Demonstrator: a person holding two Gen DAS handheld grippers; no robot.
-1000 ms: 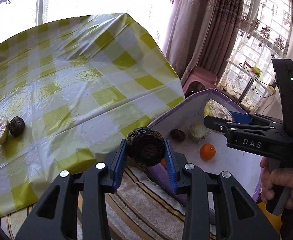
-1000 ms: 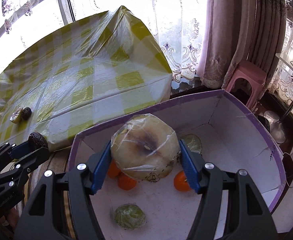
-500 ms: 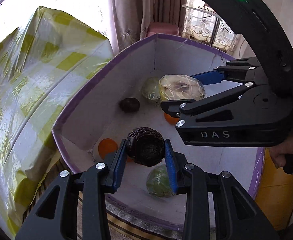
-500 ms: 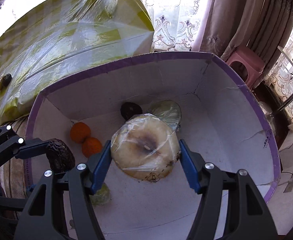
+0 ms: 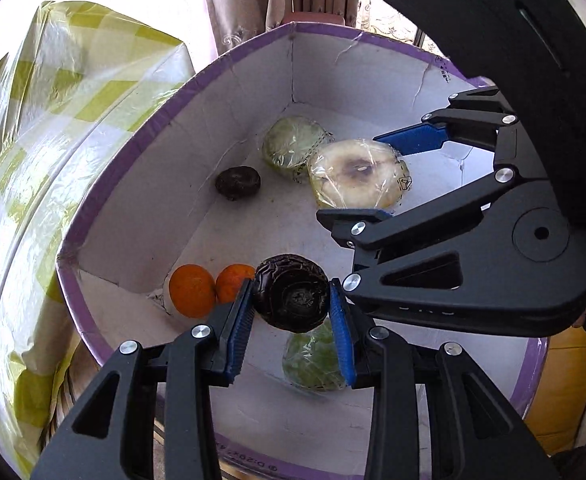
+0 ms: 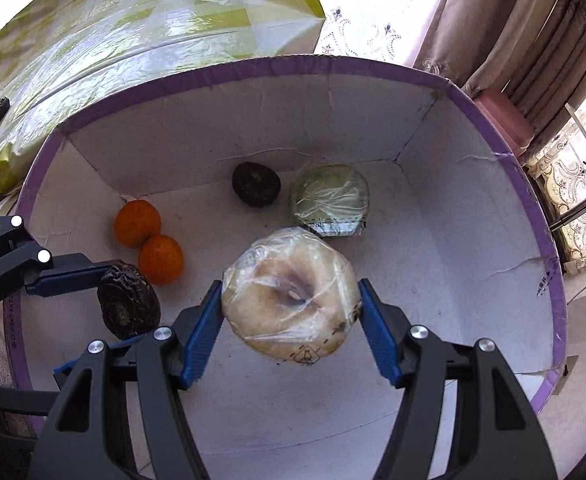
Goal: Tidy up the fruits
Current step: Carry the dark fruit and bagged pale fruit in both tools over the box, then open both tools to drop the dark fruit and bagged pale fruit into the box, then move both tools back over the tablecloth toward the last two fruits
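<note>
My left gripper [image 5: 291,300] is shut on a dark wrinkled fruit [image 5: 291,298], held above the floor of a white box with a purple rim [image 5: 133,128]. My right gripper [image 6: 291,312] is shut on a pale fruit half wrapped in clear film [image 6: 289,296], also hanging inside the box [image 6: 533,208]. In the left wrist view the right gripper [image 5: 389,176] comes in from the right with that wrapped half [image 5: 355,180]. In the right wrist view the left gripper [image 6: 105,304] shows at the left with the dark fruit [image 6: 127,304].
On the box floor lie two oranges [image 6: 149,240], another dark fruit [image 6: 255,184] and a wrapped green half [image 6: 329,196]; a second wrapped green piece [image 5: 313,356] lies under my left gripper. A table with a yellow checked cloth [image 5: 33,160] borders the box; a pink stool [image 6: 501,116] stands behind.
Both grippers have moved from above the table edge and box rim down into the box, still holding their fruits. The left gripper swung across from the table side.
</note>
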